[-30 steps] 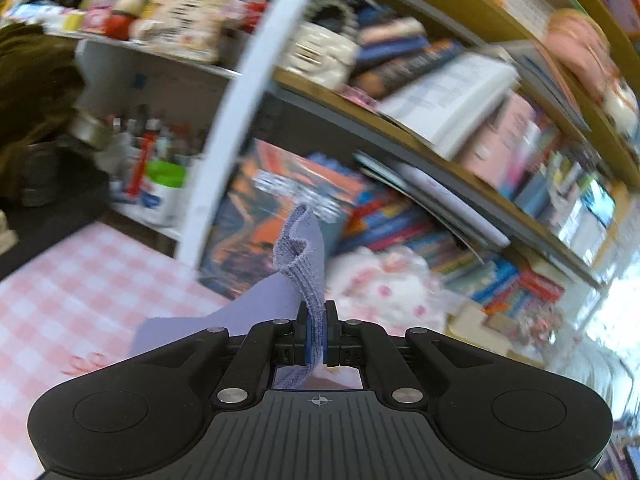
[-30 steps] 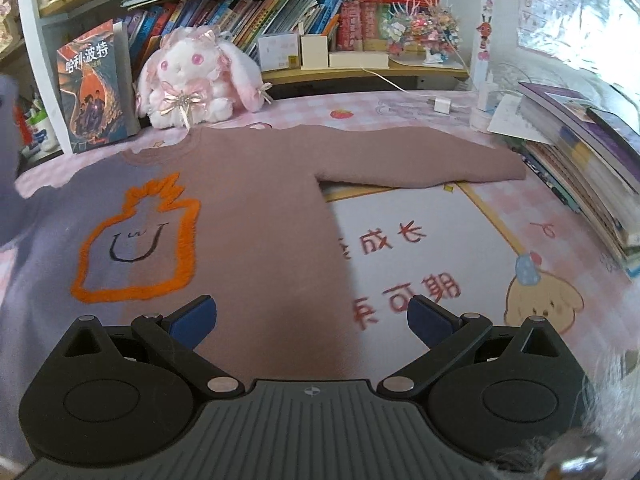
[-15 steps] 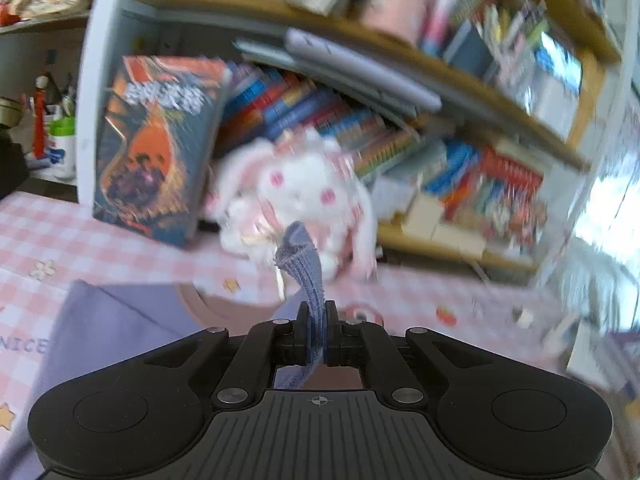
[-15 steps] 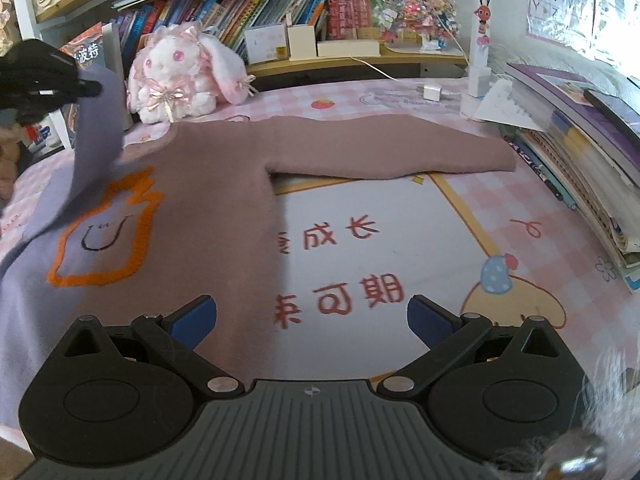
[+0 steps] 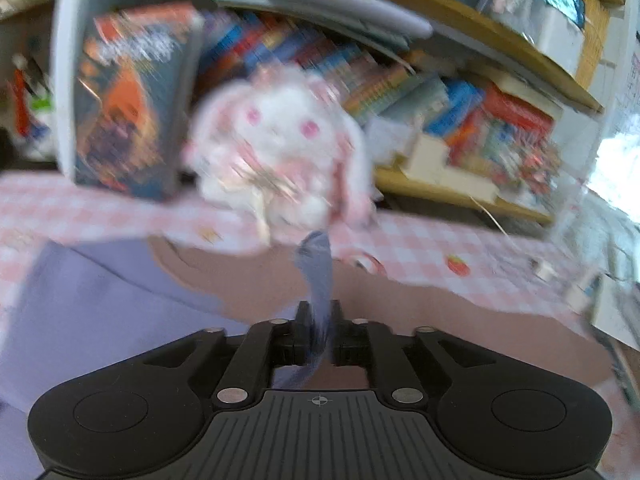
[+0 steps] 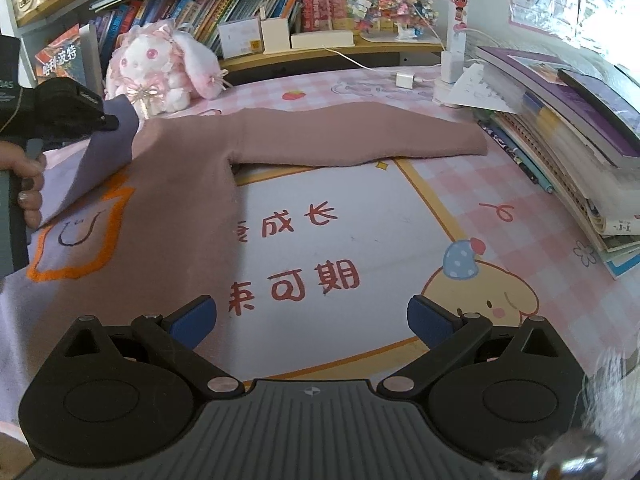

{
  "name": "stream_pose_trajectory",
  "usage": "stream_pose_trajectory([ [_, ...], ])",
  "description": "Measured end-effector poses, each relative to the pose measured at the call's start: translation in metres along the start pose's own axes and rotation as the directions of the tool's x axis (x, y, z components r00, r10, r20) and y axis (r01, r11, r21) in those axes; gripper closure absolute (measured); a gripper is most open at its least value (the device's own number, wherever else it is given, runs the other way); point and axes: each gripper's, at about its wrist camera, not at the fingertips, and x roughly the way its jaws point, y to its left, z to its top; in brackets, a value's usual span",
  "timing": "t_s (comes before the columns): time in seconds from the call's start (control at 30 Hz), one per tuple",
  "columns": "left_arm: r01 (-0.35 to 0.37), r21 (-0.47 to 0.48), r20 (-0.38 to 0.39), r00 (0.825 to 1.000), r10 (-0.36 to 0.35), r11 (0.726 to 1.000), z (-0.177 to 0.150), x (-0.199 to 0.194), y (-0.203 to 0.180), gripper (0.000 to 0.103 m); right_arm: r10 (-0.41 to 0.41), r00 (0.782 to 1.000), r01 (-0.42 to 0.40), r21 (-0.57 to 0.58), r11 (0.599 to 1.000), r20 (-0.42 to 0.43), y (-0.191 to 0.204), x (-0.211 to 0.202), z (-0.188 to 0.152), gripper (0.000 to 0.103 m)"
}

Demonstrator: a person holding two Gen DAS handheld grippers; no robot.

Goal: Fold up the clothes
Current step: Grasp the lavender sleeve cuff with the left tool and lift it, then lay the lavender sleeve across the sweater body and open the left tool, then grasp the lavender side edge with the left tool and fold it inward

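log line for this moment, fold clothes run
left gripper: jaws just opening, purple sleeve between them, over sweater | right gripper: open, empty

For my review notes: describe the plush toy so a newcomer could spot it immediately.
Find the wooden bookshelf behind the pink checked table. The plush rabbit sits on the table before it, above the sweater's collar. It is the only soft white-and-pink toy, with pink eyes and floppy ears.

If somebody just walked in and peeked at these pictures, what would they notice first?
Probably the big two-colour sweater spread over the pink checked table mat, with an orange outlined shape on its chest and one sleeve stretched out to the right. Next, the left gripper, whose fingers have just been opening, with the lilac sleeve between them. Behind sits a fluffy white-and-pink plush bunny by the bookshelf.
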Motion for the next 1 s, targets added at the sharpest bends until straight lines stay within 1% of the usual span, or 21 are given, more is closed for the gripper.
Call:
stream_pose_trajectory([
  [0.03,0.024,0.001,-0.033,0.999,-0.024,1.000,-0.001,0.003,-0.004,0.065,0.001,1.000,-0.001,0.001,1.000,-0.001,0.000,0.000,0.000,0.000],
  [0.07,0.050,0.002,-0.059,0.997,-0.050,0.999,-0.001,0.004,-0.008,0.049,0.002,1.000,-0.002,0.001,1.000,-0.002,0.000,0.001,0.000,0.000],
  [0.1,0.082,0.009,-0.049,0.995,-0.081,0.997,-0.002,-0.001,-0.011,0.040,0.003,1.000,-0.003,0.001,1.000,-0.002,0.000,0.001,0.000,0.000],
  [0.17,0.143,0.025,-0.031,0.989,-0.143,0.989,-0.003,-0.013,-0.017,0.032,0.009,1.000,-0.009,-0.001,1.000,-0.003,0.003,0.002,0.001,0.000],
  [0.2,0.168,0.034,-0.016,0.986,-0.168,0.985,-0.003,-0.021,-0.017,0.032,0.014,1.000,-0.014,-0.002,1.000,-0.006,0.004,0.003,0.001,0.000],
  [0.3,0.187,0.074,0.041,0.981,-0.190,0.980,-0.004,-0.050,-0.008,0.032,0.030,0.999,-0.030,-0.005,1.000,-0.014,0.007,0.007,0.001,0.000],
  [0.37,0.132,0.082,0.068,0.988,-0.138,0.988,-0.006,-0.068,0.010,0.032,0.047,0.999,-0.047,-0.015,0.999,-0.021,0.012,0.010,0.002,0.000],
  [0.43,0.044,0.083,0.078,0.996,-0.050,0.996,-0.011,-0.084,0.034,0.032,0.066,0.997,-0.067,-0.031,0.997,-0.029,0.020,0.014,0.002,0.000],
  [0.5,-0.059,0.078,0.070,0.996,0.053,0.995,-0.022,-0.101,0.058,0.032,0.077,0.996,-0.078,-0.041,0.996,-0.034,0.026,0.016,0.002,0.000],
  [0.53,-0.105,0.069,0.065,0.993,0.100,0.992,-0.028,-0.110,0.072,0.032,0.079,0.996,-0.081,-0.045,0.996,-0.036,0.029,0.017,0.002,0.000],
  [0.6,-0.189,0.049,0.054,0.981,0.186,0.981,-0.039,-0.128,0.097,0.032,0.076,0.996,-0.078,-0.044,0.996,-0.039,0.034,0.018,0.002,0.000],
  [0.67,-0.267,0.027,0.040,0.963,0.265,0.963,-0.052,-0.145,0.120,0.032,0.068,0.997,-0.069,-0.034,0.997,-0.043,0.038,0.019,0.001,0.001],
  [0.7,-0.292,0.015,0.028,0.956,0.292,0.956,-0.056,-0.151,0.131,0.032,0.062,0.997,-0.064,-0.028,0.998,-0.046,0.039,0.020,0.001,0.002],
  [0.8,-0.330,-0.038,-0.020,0.944,0.329,0.943,-0.072,-0.163,0.159,0.032,0.040,0.998,-0.041,-0.005,0.999,-0.053,0.041,0.020,0.000,0.003],
  [0.83,-0.337,-0.055,-0.039,0.941,0.336,0.940,-0.075,-0.164,0.166,0.032,0.029,0.998,-0.028,0.006,1.000,-0.054,0.041,0.019,0.000,0.006],
  [0.87,-0.342,-0.072,-0.060,0.939,0.338,0.937,-0.079,-0.164,0.173,0.032,0.018,0.998,-0.018,0.015,1.000,-0.058,0.042,0.018,0.000,0.011],
  [0.9,-0.339,-0.084,-0.074,0.940,0.333,0.937,-0.081,-0.165,0.178,0.032,0.011,0.998,-0.010,0.017,1.000,-0.065,0.043,0.018,-0.001,0.014],
  [0.97,-0.319,-0.102,-0.090,0.946,0.310,0.942,-0.085,-0.165,0.184,0.032,-0.002,0.997,0.003,0.017,1.000,-0.083,0.046,0.018,-0.005,0.025],
  [1.0,-0.310,-0.100,-0.095,0.949,0.301,0.946,-0.087,-0.165,0.186,0.032,-0.009,0.996,0.011,0.016,1.000,-0.093,0.048,0.018,-0.007,0.029],
])
